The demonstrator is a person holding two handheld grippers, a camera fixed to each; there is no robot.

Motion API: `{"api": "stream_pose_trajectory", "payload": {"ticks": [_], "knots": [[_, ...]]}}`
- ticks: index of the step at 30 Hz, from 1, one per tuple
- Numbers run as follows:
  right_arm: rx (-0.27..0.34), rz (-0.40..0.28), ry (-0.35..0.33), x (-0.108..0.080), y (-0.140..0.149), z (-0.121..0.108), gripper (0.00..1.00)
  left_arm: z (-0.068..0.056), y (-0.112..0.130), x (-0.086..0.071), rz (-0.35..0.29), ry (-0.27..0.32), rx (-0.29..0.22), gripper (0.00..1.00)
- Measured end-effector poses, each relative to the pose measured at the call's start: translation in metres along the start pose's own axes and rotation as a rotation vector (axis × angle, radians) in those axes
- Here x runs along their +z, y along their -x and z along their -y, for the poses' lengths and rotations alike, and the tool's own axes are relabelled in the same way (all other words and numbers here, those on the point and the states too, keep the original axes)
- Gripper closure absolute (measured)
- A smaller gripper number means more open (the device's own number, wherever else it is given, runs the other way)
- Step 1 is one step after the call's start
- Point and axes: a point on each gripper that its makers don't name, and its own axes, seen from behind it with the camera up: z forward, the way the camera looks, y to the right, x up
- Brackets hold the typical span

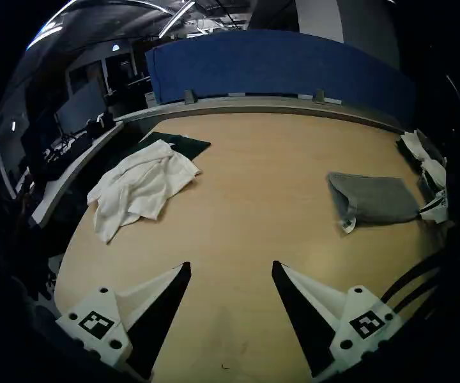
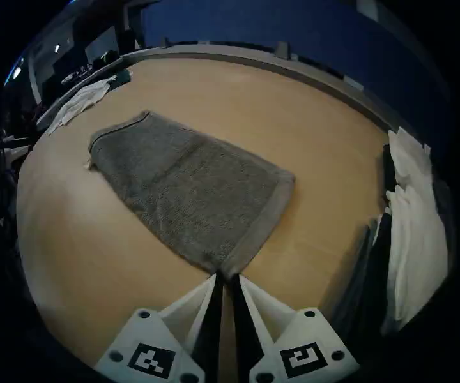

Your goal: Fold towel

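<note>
In the left gripper view, my left gripper (image 1: 230, 267) has its fingers spread wide apart, holding nothing, above bare wood at the near edge of the table (image 1: 262, 166). Farther out on the left lies a crumpled white cloth (image 1: 139, 188), resting partly on a dark green cloth (image 1: 188, 144). On the right, well apart from both, is the grey towel (image 1: 374, 198), drawn to a point at its right end. A blue partition (image 1: 281, 64) runs along the far edge.

In the right gripper view, my right gripper (image 2: 227, 281) has its fingers drawn almost together, pinched on the towel's nearest corner – only a narrow slit is left between them. From there the towel spreads flat across the table, slanting away to the far left. Just right of it sits a stack of white and dark cloths (image 2: 415, 223); the white cloth shows small at the far left
</note>
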Motion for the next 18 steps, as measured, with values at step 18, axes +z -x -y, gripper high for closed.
{"api": "stream_pose_trajectory", "payload": {"ticks": [18], "knots": [[-0.025, -0.084, -0.006, -0.02, -0.046, 0.008, 0.93, 0.005, -0.005, -0.003, -0.008, 0.001, -0.001, 0.06]]}}
